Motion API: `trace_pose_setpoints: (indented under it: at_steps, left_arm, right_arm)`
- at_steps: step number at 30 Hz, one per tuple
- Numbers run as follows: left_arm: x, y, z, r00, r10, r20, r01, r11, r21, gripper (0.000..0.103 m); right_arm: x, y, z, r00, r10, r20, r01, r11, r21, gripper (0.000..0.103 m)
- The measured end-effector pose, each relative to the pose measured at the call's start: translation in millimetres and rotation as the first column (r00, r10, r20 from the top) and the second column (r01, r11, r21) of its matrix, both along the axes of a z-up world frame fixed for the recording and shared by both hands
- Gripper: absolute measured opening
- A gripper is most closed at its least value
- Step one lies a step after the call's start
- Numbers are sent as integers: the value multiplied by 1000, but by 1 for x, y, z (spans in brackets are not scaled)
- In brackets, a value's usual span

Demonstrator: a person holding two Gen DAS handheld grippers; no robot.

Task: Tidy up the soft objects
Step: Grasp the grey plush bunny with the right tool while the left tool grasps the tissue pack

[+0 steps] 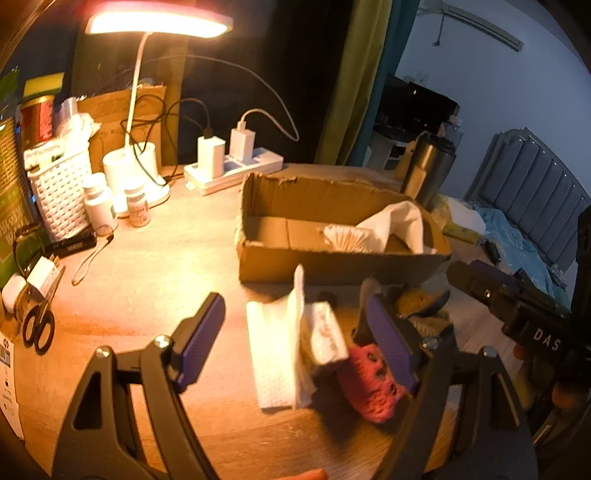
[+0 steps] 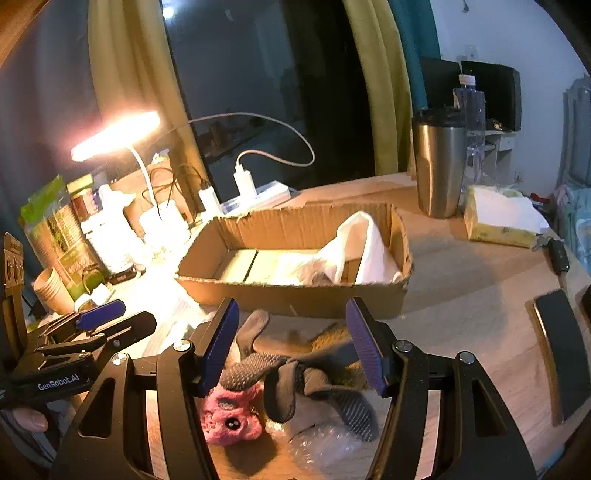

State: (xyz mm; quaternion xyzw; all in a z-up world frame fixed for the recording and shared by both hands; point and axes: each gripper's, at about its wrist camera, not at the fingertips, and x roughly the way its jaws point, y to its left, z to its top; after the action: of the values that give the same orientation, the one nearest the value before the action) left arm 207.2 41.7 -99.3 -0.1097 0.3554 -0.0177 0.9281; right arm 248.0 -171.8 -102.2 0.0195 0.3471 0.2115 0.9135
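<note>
An open cardboard box (image 1: 332, 262) (image 2: 295, 295) stands mid-table with a white cloth (image 1: 391, 225) (image 2: 354, 247) in its right end. In front of it lie a white paper towel (image 1: 269, 354), a small white packet (image 1: 328, 336), a pink knitted toy (image 1: 373, 387) (image 2: 232, 417), grey dotted gloves (image 2: 295, 373) and bubble wrap (image 2: 321, 443). My left gripper (image 1: 295, 332) (image 2: 99, 325) hovers open above the towel and packet. Over the gloves and toy, my right gripper (image 2: 293, 341) (image 1: 476, 277) is open too. Neither holds anything.
A lit desk lamp (image 1: 159, 22), white basket (image 1: 62, 192), pill bottles (image 1: 99, 203), power strip with chargers (image 1: 236, 170) and scissors (image 1: 38, 325) crowd the left. A steel tumbler (image 2: 439, 166), water bottle (image 2: 472, 110), yellow tissue pack (image 2: 498, 218) and phone (image 2: 557, 350) stand right.
</note>
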Motion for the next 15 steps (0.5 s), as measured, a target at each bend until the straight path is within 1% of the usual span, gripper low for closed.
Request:
trace_pose_setpoints:
  at_steps: [13, 15]
  left_arm:
    - [-9, 8, -31, 998, 14, -53, -14, 1000, -1, 81]
    - [-10, 8, -34, 999, 10, -51, -10, 1000, -11, 81]
  right_arm:
    - [-5, 3, -27, 999, -2, -44, 0, 999, -41, 64]
    - [-5, 3, -32, 998, 0, -55, -2, 999, -45, 64]
